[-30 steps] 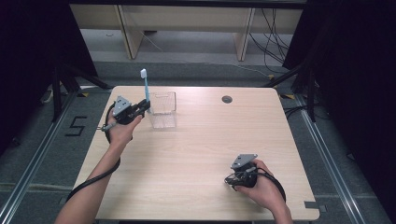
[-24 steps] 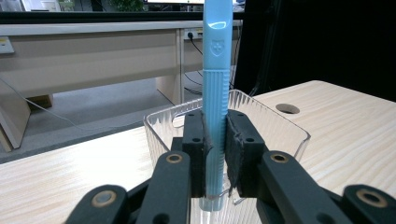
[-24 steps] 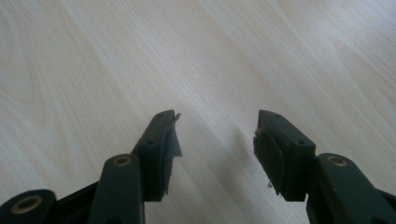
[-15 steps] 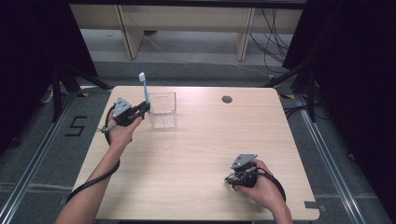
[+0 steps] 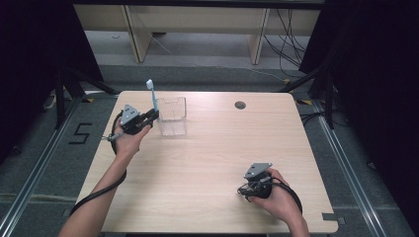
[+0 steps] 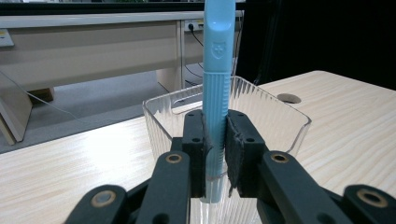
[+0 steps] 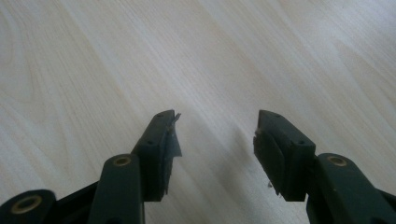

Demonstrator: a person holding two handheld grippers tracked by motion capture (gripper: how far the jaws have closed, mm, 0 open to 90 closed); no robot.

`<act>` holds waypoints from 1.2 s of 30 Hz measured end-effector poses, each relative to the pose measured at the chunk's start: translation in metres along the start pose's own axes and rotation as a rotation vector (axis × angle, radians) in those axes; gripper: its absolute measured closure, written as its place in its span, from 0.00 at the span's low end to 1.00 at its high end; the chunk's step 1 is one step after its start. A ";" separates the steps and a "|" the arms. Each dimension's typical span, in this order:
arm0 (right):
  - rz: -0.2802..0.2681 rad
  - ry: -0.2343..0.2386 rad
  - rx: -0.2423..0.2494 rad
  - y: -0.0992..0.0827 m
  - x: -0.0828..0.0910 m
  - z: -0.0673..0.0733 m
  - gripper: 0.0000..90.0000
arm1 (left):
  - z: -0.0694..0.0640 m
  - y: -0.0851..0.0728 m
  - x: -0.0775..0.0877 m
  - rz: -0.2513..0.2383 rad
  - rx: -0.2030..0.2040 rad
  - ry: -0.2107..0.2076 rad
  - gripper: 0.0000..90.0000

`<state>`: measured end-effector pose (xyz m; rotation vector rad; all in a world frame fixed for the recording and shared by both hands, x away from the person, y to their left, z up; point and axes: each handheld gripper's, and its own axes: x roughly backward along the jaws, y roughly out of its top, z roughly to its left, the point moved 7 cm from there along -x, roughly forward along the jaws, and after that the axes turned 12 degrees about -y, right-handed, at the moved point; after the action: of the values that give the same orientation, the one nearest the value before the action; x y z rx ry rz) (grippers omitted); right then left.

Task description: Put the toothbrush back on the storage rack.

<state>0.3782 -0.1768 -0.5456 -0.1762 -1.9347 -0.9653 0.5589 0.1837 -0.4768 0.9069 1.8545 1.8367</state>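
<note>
1. High view: left gripper (image 5: 148, 117) at far-left part of table (image 5: 207, 168), clamped on blue toothbrush (image 5: 152, 96); brush held near upright, head up, tilted slightly away from clear ribbed cup (image 5: 172, 115).
2. Compared with 1.0 s ago and 0.5 s ago: brush and gripper shifted only a little, brush head drifting slightly leftward, lower end close to cup's near-left wall. Cup unmoved.
3. Left gripper view: jaws narrow, pressed on both sides of toothbrush (image 6: 216, 93) handle at ribbed grip section; cup (image 6: 275, 116) directly behind, rim around jaw height. Brush's lower tip seen against cup's near wall; inside or just in front, cannot tell.
4. Right gripper view: right gripper (image 7: 217, 135) wide apart, nothing between jaws, bare wood below. High view: right gripper (image 5: 254, 185) resting at near-right of table, well apart from cup, unchanged across all 3 frames.
5. Judgement: small motion suggests fine alignment phase, not transport. Brush likely being set into cup; release not yet done.
6. Risk: light cup may tip or slide if handle presses on wall.
</note>
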 end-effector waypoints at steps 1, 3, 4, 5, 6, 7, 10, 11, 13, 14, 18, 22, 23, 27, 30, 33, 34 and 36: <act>0.000 0.000 -0.001 0.000 0.000 0.000 0.54 | 0.000 -0.001 0.000 0.005 -0.002 0.000 0.86; 0.000 0.000 0.001 0.000 0.000 0.000 0.54 | 0.000 -0.002 0.000 0.010 -0.002 0.001 0.86; 0.015 0.008 -0.005 0.000 0.002 0.000 0.54 | 0.000 -0.002 0.000 0.010 -0.001 0.002 0.86; 0.015 0.008 -0.005 0.000 0.002 0.000 0.54 | 0.000 -0.002 0.000 0.010 -0.001 0.002 0.86; 0.015 0.008 -0.004 0.000 0.002 0.000 0.54 | 0.000 -0.003 0.000 0.015 -0.002 0.001 0.86; 0.020 0.010 -0.013 -0.001 0.002 0.001 0.54 | 0.000 -0.003 0.000 0.015 -0.002 0.001 0.86; 0.001 0.000 0.000 0.000 0.000 0.000 0.54 | 0.000 -0.005 -0.001 0.025 0.001 0.003 0.86; 0.001 0.000 -0.001 0.000 0.000 0.000 0.54 | 0.000 -0.006 -0.001 0.026 0.001 0.003 0.86; 0.001 -0.001 -0.001 0.000 0.000 0.000 0.54 | 0.000 -0.007 -0.001 0.026 0.003 0.004 0.86; 0.001 -0.001 -0.001 0.000 0.000 0.000 0.54 | 0.000 -0.007 -0.001 0.029 0.002 0.004 0.86; 0.001 -0.001 -0.002 0.000 0.000 0.000 0.54 | 0.000 -0.009 -0.001 0.030 0.002 0.004 0.86; 0.016 0.005 0.001 -0.001 0.001 0.000 0.54 | 0.000 -0.008 -0.001 0.027 0.001 0.002 0.86; 0.015 0.005 0.001 0.000 0.001 0.000 0.54 | 0.000 -0.009 -0.001 0.036 0.000 0.006 0.86; 0.011 0.001 -0.014 0.000 0.001 0.001 0.54 | 0.001 -0.009 0.000 0.035 0.001 0.009 0.83; 0.007 0.001 -0.007 0.000 0.000 0.001 0.54 | 0.001 -0.010 0.001 0.033 0.024 0.015 0.76; 0.008 0.002 -0.008 -0.001 0.000 0.001 0.54 | 0.001 -0.012 0.002 0.032 0.047 0.020 0.68; 0.003 0.000 0.000 -0.001 0.000 0.000 0.54 | 0.001 -0.013 0.003 0.037 0.054 0.020 0.65; 0.003 0.000 -0.001 -0.001 0.000 0.000 0.54 | 0.001 -0.015 0.004 0.041 0.060 0.019 0.62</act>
<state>0.3780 -0.1771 -0.5462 -0.1798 -1.9337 -0.9650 0.5535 0.1882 -0.4911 0.9581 1.9253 1.8289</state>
